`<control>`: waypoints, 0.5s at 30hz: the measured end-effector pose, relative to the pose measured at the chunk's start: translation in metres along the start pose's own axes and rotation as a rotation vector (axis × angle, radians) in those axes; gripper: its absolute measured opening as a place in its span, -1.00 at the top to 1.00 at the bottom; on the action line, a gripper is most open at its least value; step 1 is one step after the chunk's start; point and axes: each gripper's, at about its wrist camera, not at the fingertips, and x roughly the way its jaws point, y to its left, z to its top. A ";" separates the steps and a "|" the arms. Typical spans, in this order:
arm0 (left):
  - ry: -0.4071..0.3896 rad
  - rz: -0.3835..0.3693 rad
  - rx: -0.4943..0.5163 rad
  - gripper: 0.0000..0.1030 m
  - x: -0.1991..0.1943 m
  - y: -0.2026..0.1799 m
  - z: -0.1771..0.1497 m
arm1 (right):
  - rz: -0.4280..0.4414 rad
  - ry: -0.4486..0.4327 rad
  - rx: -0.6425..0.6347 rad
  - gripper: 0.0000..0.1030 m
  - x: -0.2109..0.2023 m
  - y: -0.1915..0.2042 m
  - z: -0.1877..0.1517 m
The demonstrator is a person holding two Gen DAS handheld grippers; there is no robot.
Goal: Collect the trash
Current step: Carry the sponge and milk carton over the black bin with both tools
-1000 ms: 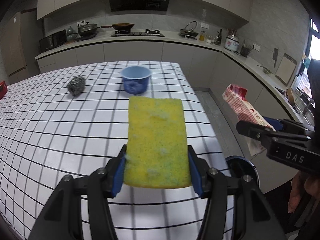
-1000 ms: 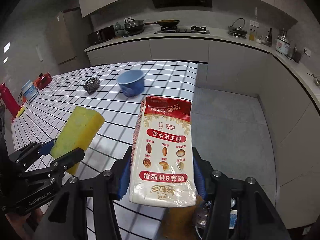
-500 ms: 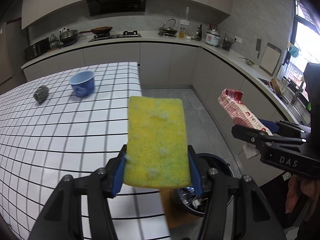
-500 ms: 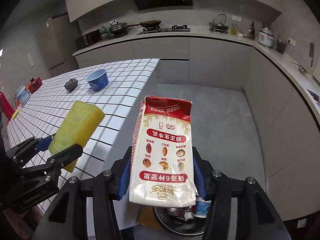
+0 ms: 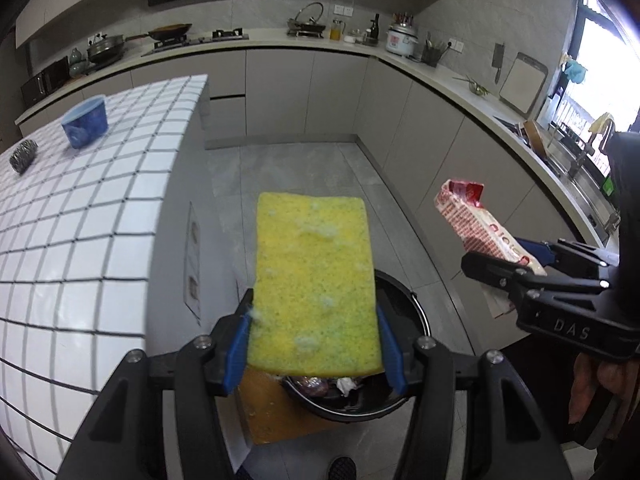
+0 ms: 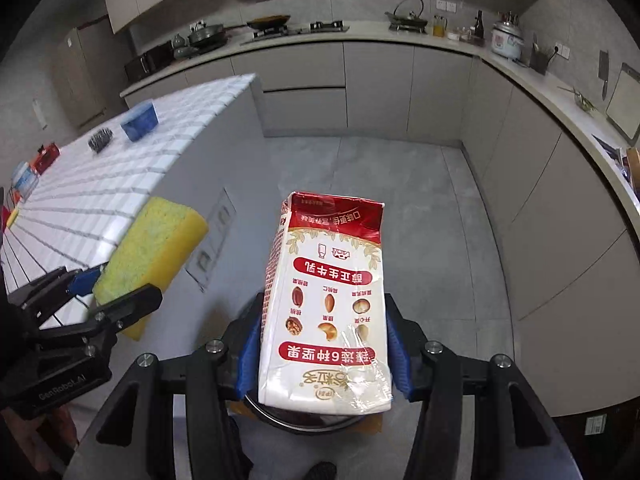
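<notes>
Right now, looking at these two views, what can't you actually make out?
- Trash bin: left wrist view, mostly behind the yellow sponge; right wrist view, nearly all behind the milk carton.
- Bin contents: only a crumpled sliver shows, not identifiable.
- Blue bowl: its inside faces away; blurred in the right wrist view.
- Person: only a hand at the frame edge.

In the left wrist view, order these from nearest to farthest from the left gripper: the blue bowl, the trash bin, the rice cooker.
From the left gripper, which holds the sponge:
1. Trash bin, on the floor just below and behind the fingers.
2. Blue bowl, on the tiled table, upper left.
3. Rice cooker, on the back counter, upper right.
</notes>
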 end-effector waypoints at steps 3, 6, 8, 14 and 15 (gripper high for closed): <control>0.026 -0.008 -0.014 -0.10 0.011 -0.009 -0.009 | 0.001 0.035 -0.014 -0.08 0.014 -0.007 -0.016; 0.052 -0.015 -0.029 -0.10 0.021 -0.012 -0.017 | 0.005 0.071 -0.022 -0.08 0.028 -0.014 -0.033; 0.070 -0.020 -0.037 -0.10 0.028 -0.016 -0.021 | 0.010 0.093 -0.028 -0.08 0.037 -0.016 -0.042; 0.117 -0.053 -0.086 -0.10 0.049 -0.020 -0.028 | 0.025 0.149 -0.062 -0.08 0.065 -0.019 -0.058; 0.125 -0.058 -0.095 -0.10 0.053 -0.020 -0.029 | 0.028 0.158 -0.071 -0.08 0.070 -0.019 -0.060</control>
